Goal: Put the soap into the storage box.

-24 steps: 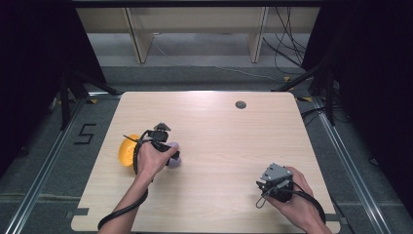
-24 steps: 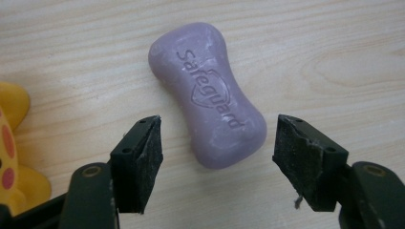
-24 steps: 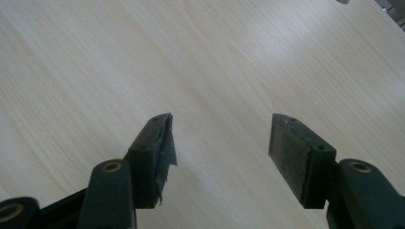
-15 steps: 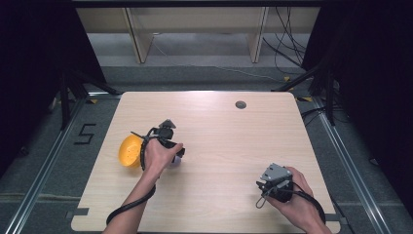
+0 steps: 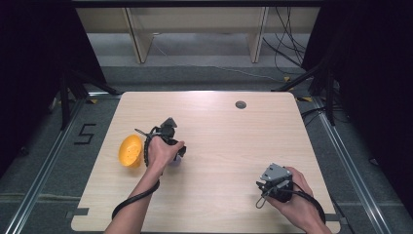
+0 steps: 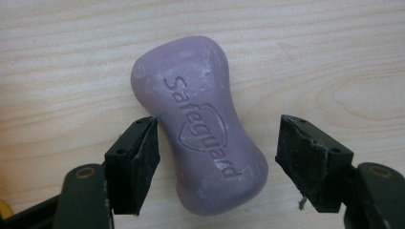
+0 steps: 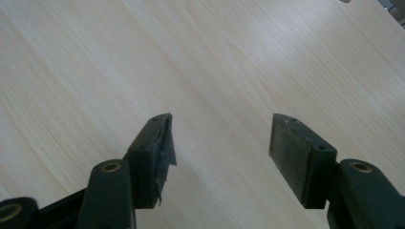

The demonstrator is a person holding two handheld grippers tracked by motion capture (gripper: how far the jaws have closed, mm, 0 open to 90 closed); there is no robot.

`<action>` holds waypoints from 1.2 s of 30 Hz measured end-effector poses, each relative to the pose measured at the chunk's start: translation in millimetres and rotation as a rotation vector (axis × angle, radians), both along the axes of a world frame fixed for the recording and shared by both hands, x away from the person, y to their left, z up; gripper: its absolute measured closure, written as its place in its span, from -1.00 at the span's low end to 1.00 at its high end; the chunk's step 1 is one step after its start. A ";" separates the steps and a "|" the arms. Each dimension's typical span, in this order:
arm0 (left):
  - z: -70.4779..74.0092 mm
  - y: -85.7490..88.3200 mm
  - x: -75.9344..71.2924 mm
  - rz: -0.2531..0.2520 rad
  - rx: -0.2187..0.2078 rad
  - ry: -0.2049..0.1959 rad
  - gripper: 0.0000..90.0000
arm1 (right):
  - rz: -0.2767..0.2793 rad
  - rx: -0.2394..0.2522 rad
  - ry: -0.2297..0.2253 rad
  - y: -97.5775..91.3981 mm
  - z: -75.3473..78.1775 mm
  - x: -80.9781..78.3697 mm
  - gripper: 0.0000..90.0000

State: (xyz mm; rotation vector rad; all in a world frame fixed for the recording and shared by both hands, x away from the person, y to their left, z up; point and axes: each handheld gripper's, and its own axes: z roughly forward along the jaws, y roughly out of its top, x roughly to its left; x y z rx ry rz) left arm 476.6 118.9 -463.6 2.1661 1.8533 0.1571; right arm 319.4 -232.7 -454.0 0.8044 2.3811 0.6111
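Soap bar (image 6: pixel 205 138), purple and lying flat on the table (image 5: pixel 219 136) at 9 o'clock beside the yellow bowl (image 5: pixel 130 150), sits between the open left gripper (image 6: pixel 217 157), which should close evenly on its narrow waist, while the right gripper (image 7: pixel 219 143) rests open at 5 o'clock.

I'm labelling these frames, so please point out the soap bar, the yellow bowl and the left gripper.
soap bar (image 6: pixel 200 126): left gripper view, on the stamped lettering at its waist.
yellow bowl (image 5: pixel 129 150): high view, on its inner surface.
left gripper (image 6: pixel 217 157): left gripper view, midway between its open jaws, over the bar.
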 end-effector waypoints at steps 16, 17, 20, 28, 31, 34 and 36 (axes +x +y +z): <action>-6.8 -0.4 9.4 0.023 0.031 0.035 -0.33 | -0.003 0.004 0.005 0.5 -0.8 -0.5 -0.09; -8.1 0.7 10.2 0.010 0.033 0.037 -0.31 | 0.001 0.001 0.002 0.1 -0.8 0.0 -0.09; -11.5 0.2 10.8 0.008 0.039 0.048 -0.29 | 0.001 0.002 0.002 0.3 -0.9 0.0 -0.10; -12.3 -0.4 12.0 0.014 0.045 0.049 -0.19 | -0.001 0.005 0.005 0.7 -1.4 -0.4 -0.10; -12.4 0.0 12.1 0.012 0.048 0.050 -0.15 | -0.001 0.005 0.005 0.8 -1.4 -0.5 -0.10; -12.4 -0.5 12.2 0.003 0.062 0.059 -0.06 | -0.001 0.005 0.005 0.7 -1.4 -0.4 -0.10; -12.8 -0.5 12.7 -0.001 0.071 0.063 -0.02 | 0.000 0.005 0.006 0.8 -1.5 -0.4 -0.10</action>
